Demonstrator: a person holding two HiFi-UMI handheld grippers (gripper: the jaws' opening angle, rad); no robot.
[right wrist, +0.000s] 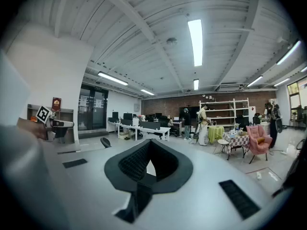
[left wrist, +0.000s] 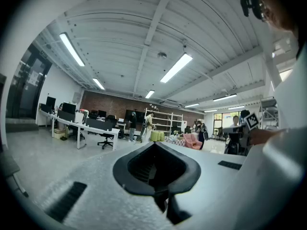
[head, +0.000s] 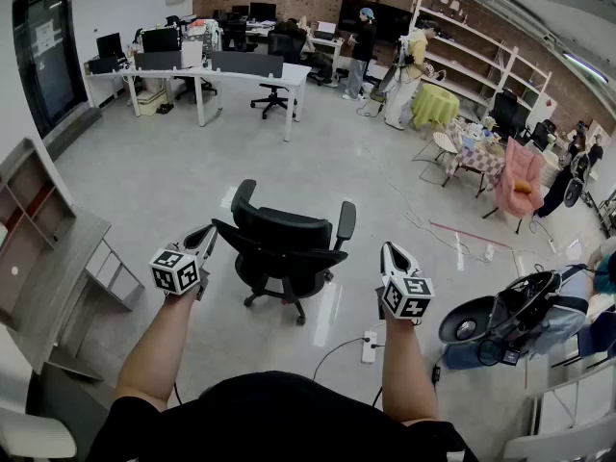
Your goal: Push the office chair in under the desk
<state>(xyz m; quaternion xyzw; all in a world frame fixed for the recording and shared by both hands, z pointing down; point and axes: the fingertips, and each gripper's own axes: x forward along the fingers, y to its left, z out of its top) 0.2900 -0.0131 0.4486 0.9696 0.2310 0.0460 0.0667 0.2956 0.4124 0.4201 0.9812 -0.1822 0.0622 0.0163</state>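
Head view has the chair [head: 284,243] on the open floor, just past both grippers and well apart from the far desk [head: 289,73]. The left gripper [head: 204,237] and right gripper [head: 391,253] are shut tight and hold nothing, one near each side of the chair back, likely ready to push. The seat faces far, so its front-to-back line runs near to far

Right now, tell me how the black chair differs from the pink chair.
The black chair has a wheeled star base; the pink chair stands on straight legs. The black chair stands alone on open floor; the pink chair sits beside a checked table. Nobody sits in either.
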